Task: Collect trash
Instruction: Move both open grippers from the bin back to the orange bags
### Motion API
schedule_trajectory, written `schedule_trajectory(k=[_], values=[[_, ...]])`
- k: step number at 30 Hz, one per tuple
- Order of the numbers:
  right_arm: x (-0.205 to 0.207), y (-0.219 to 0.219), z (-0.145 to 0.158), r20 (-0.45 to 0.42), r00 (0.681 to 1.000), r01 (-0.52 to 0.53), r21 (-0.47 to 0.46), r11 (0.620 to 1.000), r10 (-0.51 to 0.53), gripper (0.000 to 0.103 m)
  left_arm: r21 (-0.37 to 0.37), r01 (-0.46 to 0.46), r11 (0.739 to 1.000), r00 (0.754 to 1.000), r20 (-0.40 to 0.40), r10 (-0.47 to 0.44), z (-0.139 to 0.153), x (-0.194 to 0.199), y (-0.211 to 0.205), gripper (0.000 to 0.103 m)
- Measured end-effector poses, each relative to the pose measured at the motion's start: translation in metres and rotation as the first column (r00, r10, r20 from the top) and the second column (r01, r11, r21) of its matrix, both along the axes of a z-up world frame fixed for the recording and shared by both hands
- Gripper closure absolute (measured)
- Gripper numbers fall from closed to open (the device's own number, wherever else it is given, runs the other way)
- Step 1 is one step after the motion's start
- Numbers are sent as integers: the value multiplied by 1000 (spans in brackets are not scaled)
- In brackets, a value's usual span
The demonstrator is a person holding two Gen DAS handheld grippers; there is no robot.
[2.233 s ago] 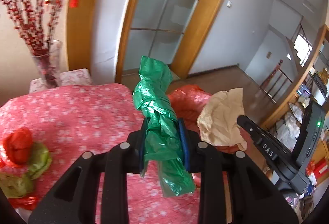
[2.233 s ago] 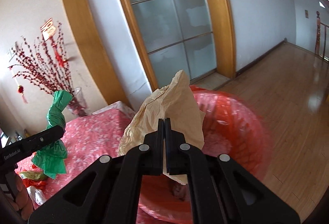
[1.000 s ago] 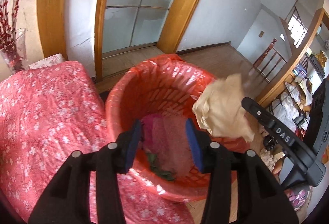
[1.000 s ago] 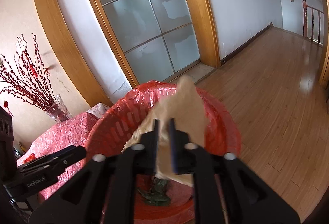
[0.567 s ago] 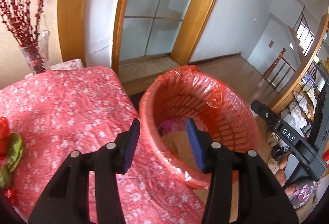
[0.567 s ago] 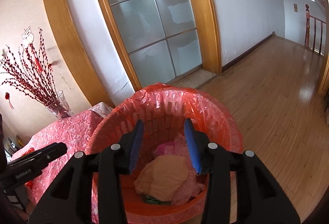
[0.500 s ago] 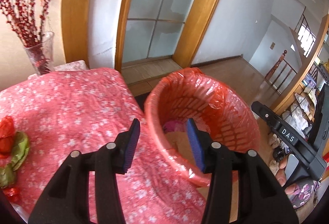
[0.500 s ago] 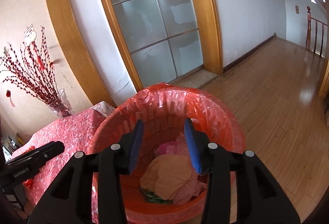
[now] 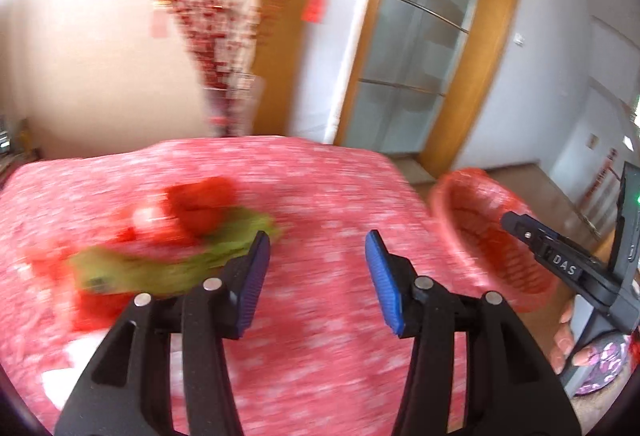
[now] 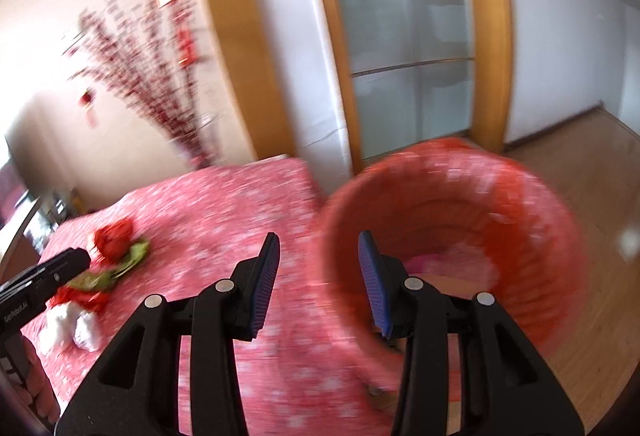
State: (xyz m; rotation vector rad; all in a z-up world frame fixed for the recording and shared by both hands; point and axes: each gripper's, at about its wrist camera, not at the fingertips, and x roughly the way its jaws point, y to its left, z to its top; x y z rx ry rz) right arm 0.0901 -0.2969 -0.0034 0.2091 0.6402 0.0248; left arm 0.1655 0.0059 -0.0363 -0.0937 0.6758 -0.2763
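Both grippers empty over the table.
Left gripper (image 9: 316,272) and right gripper (image 10: 318,280) gaped wide; red basket (image 10: 452,236) stood beside the tabletop's (image 10: 224,212) edge.

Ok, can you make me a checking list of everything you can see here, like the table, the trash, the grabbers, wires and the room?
Surface: table under a pink flowered cloth, blurred by motion.
Job's things: red basket with a red liner stands on the floor beside the table, some pink stuff inside; red and green wrappers and white crumpled paper lie on the table.
Clutter: nothing seen beyond the trash.
Grippers: left gripper open and empty, over the table; right gripper open and empty, near the basket's rim.
Cables: nothing seen.
Surroundings: vase of red branches, frosted glass door, wooden floor.
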Motion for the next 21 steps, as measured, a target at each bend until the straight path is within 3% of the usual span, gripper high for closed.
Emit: schedule_trajectory(k=[4, 9, 11, 14, 21], values=[[12, 55, 0, -8, 992, -125, -7, 992, 125, 61, 16, -134, 991, 991, 21, 133, 1, -15, 58, 53], [31, 123, 3, -6, 965, -264, -10, 965, 264, 61, 12, -277, 961, 960, 49, 276, 7, -34, 120, 50], [41, 156, 3, -6, 948, -319, -4, 948, 319, 60, 10, -313, 950, 948, 57, 312, 8, -39, 137, 50], [54, 195, 0, -12, 928, -372, 1, 928, 372, 49, 3, -350, 937, 935, 56, 350, 7, -41, 156, 50], [76, 256, -14, -61, 899, -436, -26, 899, 434, 48, -13, -398, 917, 916, 45, 398, 0, -46, 187, 50]])
